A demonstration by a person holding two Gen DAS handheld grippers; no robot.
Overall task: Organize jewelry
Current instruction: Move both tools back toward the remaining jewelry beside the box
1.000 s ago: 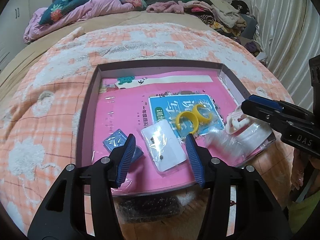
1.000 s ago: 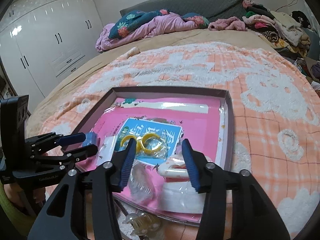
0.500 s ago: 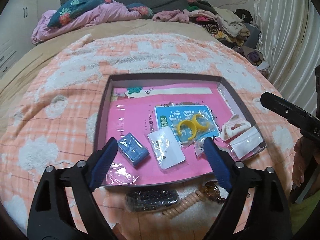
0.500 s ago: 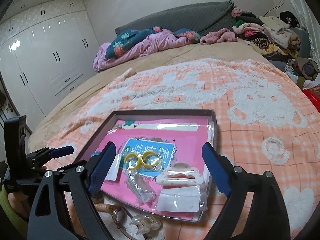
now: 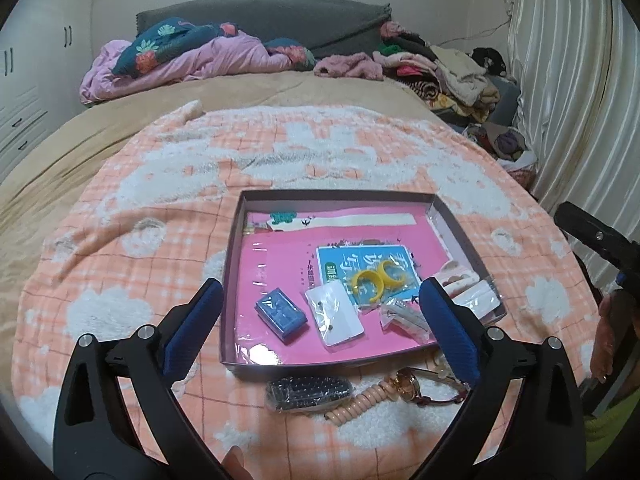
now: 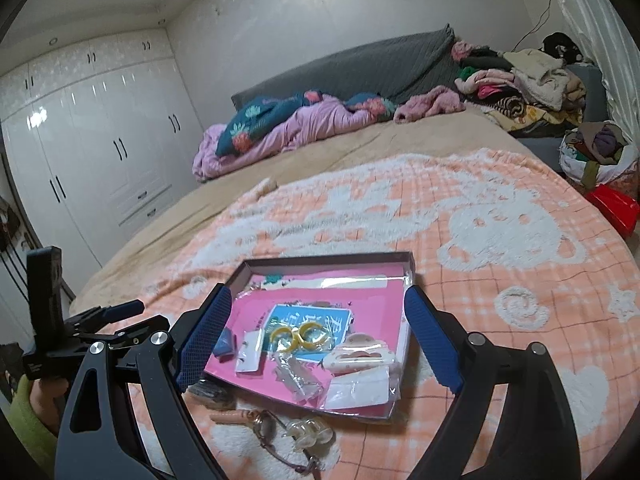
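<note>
Two grippers spread above a shallow box (image 5: pixel 236 280) of jewelry, left gripper (image 5: pixel 320 332) jaws opening and empty, right gripper (image 6: pixel 316 344) released, black comb (image 5: pixel 310 392) at 6 o'clock clear only in left view, translucent clip (image 6: pixel 308 436) only in right.

Bed (image 6: pixel 360 168), white wardrobe (image 6: pixel 100 140), curtain (image 5: pixel 568 100)

The left black two-finger gripper (image 5: pixel 320 332) is tilted downward, its blue-padded fingers (image 5: pixel 192 330) opening wide with nothing pressed between them. The right black two-finger gripper (image 6: pixel 318 340) points at a shallower downward tilt, its blue-padded fingers (image 6: pixel 434 344) spread wide and empty. A hand in a yellow-green sleeve (image 6: pixel 24 420) grips the left gripper's handle.
</note>
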